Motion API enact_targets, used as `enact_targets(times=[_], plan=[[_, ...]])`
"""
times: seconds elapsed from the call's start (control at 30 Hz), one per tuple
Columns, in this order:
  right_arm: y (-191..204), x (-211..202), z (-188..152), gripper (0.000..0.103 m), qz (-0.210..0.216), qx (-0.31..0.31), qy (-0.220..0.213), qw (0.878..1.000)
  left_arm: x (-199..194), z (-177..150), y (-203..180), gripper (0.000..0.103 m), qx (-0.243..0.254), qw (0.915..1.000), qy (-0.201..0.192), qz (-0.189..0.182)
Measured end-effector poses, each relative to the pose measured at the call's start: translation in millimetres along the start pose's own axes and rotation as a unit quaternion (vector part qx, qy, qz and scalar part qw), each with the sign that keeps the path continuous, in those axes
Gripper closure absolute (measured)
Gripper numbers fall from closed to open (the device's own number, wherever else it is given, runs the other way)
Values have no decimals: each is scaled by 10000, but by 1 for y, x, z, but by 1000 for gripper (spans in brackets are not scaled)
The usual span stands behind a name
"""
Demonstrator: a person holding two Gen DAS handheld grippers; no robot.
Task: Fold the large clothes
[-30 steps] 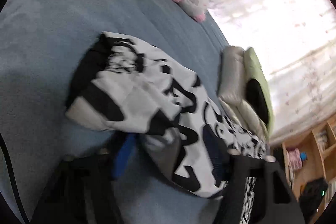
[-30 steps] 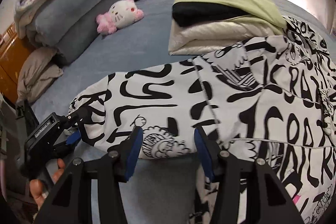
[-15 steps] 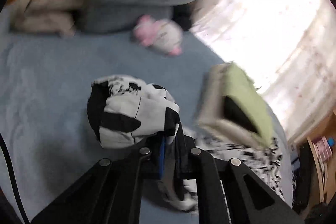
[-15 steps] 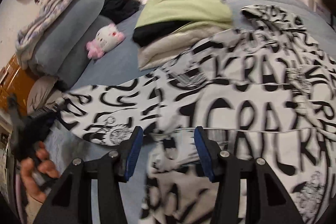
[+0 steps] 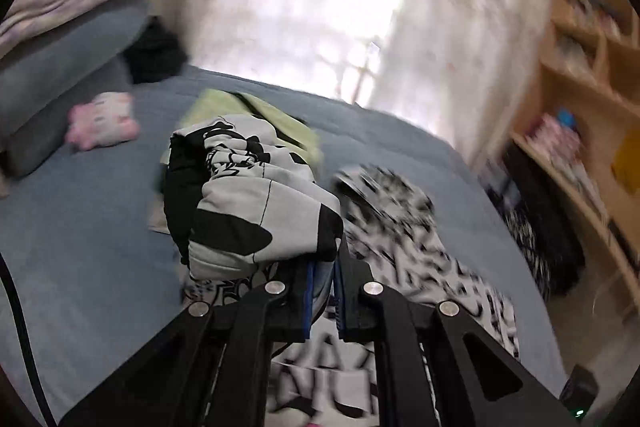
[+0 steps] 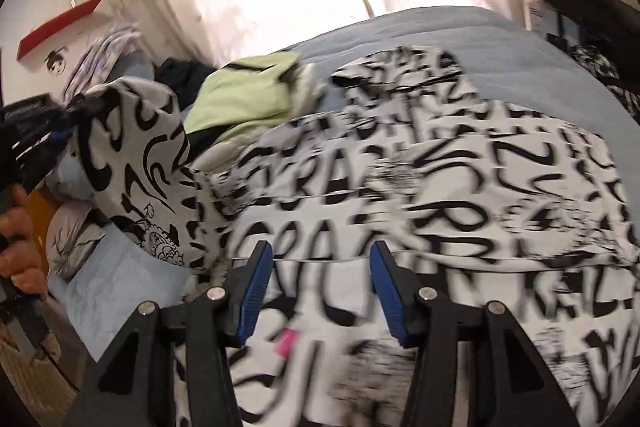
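Observation:
A large white garment with black graffiti print (image 6: 440, 179) lies spread on the blue bed (image 6: 500, 43). My left gripper (image 5: 322, 291) is shut on the garment's sleeve (image 5: 256, 211) and holds the bunched cuff end up above the bed. In the right wrist view the left gripper (image 6: 60, 123) shows at the left edge with the lifted sleeve (image 6: 132, 155) hanging from it. My right gripper (image 6: 318, 287) is open, its blue pads low over the garment's body, holding nothing.
A stack of folded clothes with a light green top (image 6: 248, 95) lies on the bed behind the garment. A pink and white plush toy (image 5: 100, 121) sits by grey pillows (image 5: 60, 67). Wooden shelves (image 5: 580, 99) stand at the right. Bright curtains are behind.
My left gripper closed on the sleeve and lifted it off the bed, swinging towards the garment's body. My right gripper moved forward over the garment and stayed open.

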State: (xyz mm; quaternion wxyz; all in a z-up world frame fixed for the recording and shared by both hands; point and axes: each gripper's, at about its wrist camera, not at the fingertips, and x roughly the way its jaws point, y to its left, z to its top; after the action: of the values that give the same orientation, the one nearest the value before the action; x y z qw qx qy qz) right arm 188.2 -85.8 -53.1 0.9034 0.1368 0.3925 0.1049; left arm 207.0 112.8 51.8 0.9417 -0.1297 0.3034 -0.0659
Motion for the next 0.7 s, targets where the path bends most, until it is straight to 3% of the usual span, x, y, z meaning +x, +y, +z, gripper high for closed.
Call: enact_targets(times=[0.23,0.4,0.5,0.57,0.7], plan=[[-86,-27,-6,52,-231,450,-48,9987,93,-79,-111,97,839,9909,1056,-56],[-140,-34,-12,52,-416,809,21,9958,152,-135,-128,88,1144,9760,1847,177],[-159,-34,-16,52,-413,955,51,9946,164,-149,-123,71,1089,9713,2116,21],[-165,-33,-19,52,-388,1003,74,9942,161,-150,-123,25,1068,9699,2183,-122],[-168,-30,-23,52,-291,1034,120,9941,143,-143,-121,20,1135,9751,1897,-159]])
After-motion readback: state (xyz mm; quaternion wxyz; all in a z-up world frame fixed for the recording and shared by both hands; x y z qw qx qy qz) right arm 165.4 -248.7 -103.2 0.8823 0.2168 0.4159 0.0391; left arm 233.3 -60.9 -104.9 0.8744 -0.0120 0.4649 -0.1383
